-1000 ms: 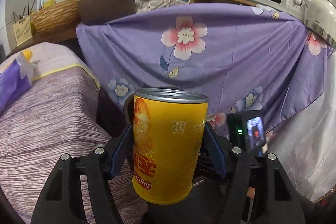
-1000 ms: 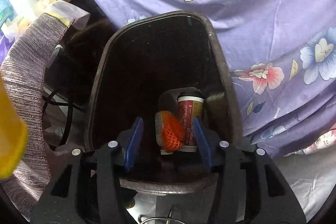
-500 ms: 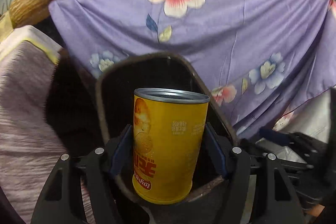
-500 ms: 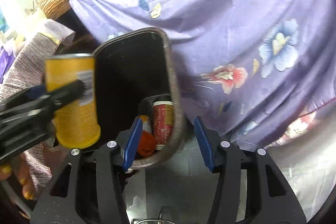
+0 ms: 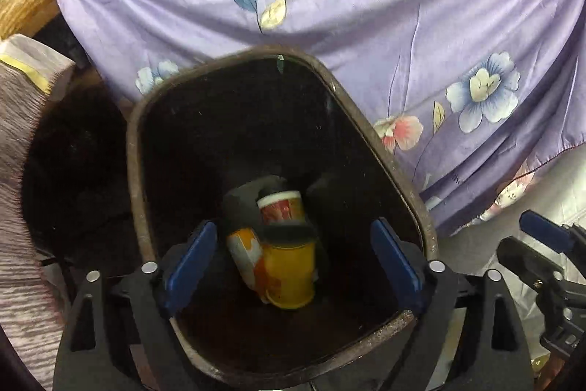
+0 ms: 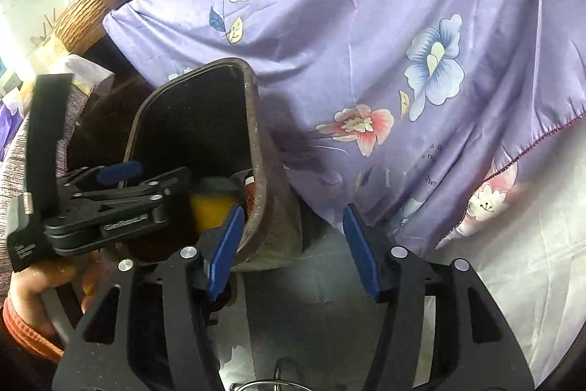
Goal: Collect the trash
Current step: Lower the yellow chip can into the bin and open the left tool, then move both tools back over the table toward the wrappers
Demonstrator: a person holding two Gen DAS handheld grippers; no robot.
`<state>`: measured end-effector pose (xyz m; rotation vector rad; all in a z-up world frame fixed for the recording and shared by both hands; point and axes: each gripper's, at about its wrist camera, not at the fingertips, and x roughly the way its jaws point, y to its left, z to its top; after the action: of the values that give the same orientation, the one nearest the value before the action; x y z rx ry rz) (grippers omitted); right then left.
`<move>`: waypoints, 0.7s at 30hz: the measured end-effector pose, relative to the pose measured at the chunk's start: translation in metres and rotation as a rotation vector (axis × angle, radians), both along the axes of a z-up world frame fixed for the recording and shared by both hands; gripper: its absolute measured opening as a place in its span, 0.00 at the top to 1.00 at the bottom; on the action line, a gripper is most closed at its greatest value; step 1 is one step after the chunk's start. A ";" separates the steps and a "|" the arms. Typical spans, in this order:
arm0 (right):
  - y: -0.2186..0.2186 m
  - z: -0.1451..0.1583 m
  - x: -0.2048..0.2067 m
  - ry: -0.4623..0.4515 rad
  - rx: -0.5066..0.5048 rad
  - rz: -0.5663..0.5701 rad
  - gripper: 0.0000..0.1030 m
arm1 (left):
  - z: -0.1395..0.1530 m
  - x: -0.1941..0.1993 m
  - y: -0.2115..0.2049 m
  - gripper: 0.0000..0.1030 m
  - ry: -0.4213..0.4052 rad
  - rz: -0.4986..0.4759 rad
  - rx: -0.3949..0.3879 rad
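Purple floral cloth [image 5: 421, 24] hangs behind everything, draped down to the pale floor, with a striped grey cover [image 5: 22, 207] off to the left side. Left gripper [image 5: 293, 266] sits right over the dark bin [image 5: 133, 171], blue pads spread wide and nothing between them. Straight below, inside the bin, the yellow can [image 5: 291, 275] looks like it's dropping or just landing (it's blurry), mouth side up, touching a white-and-orange wrapper thing [image 5: 243, 253] and just in front of a red cup [image 5: 284, 209]. So the trash is in the bin.

Right gripper [image 6: 293, 244] is also wide open and empty, hovering beside the bin's right wall [image 6: 271, 229], its left pad right at the rim.

What could go wrong, my guess: that right pad is so close to the rim that pulling away carelessly could snag it and tip the bin, spilling everything. Same for the left one if it lifts out crooked and catches an edge. Cloth is near enough to catch too.
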<state>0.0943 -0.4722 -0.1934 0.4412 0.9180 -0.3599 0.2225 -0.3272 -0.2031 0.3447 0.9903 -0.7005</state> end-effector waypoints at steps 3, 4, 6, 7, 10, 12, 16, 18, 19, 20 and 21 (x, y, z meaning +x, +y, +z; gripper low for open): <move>0.001 0.002 0.001 -0.006 0.000 0.003 0.45 | 0.013 0.000 0.008 0.16 -0.003 0.026 -0.034; 0.003 0.004 0.002 -0.010 -0.001 0.006 0.45 | 0.017 -0.001 0.011 0.16 -0.005 0.034 -0.049; 0.005 0.007 0.003 -0.016 -0.005 0.011 0.45 | 0.028 -0.005 0.020 0.16 -0.018 0.046 -0.078; 0.007 0.009 0.004 -0.020 -0.008 0.014 0.45 | 0.033 -0.009 0.023 0.16 -0.030 0.049 -0.083; 0.011 0.016 0.006 -0.035 -0.013 0.024 0.45 | 0.052 -0.021 0.036 0.15 -0.068 0.053 -0.109; 0.015 0.021 0.007 -0.043 -0.020 0.031 0.45 | 0.067 -0.029 0.048 0.15 -0.091 0.069 -0.128; 0.023 0.032 0.010 -0.061 -0.022 0.047 0.41 | 0.101 -0.047 0.072 0.13 -0.136 0.080 -0.180; 0.033 0.040 0.013 -0.078 -0.025 0.066 0.40 | 0.121 -0.058 0.089 0.12 -0.166 0.085 -0.196; 0.040 0.046 0.016 -0.090 -0.029 0.083 0.40 | 0.129 -0.063 0.097 0.11 -0.179 0.088 -0.203; 0.046 0.050 0.017 -0.099 -0.032 0.097 0.40 | 0.139 -0.068 0.108 0.10 -0.194 0.097 -0.210; 0.054 0.056 0.020 -0.110 -0.036 0.118 0.40 | 0.146 -0.071 0.117 0.09 -0.205 0.105 -0.215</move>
<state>0.1146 -0.4180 -0.1379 0.3684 0.8254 -0.2421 0.1512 -0.2105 -0.0566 0.1707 0.7258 -0.6558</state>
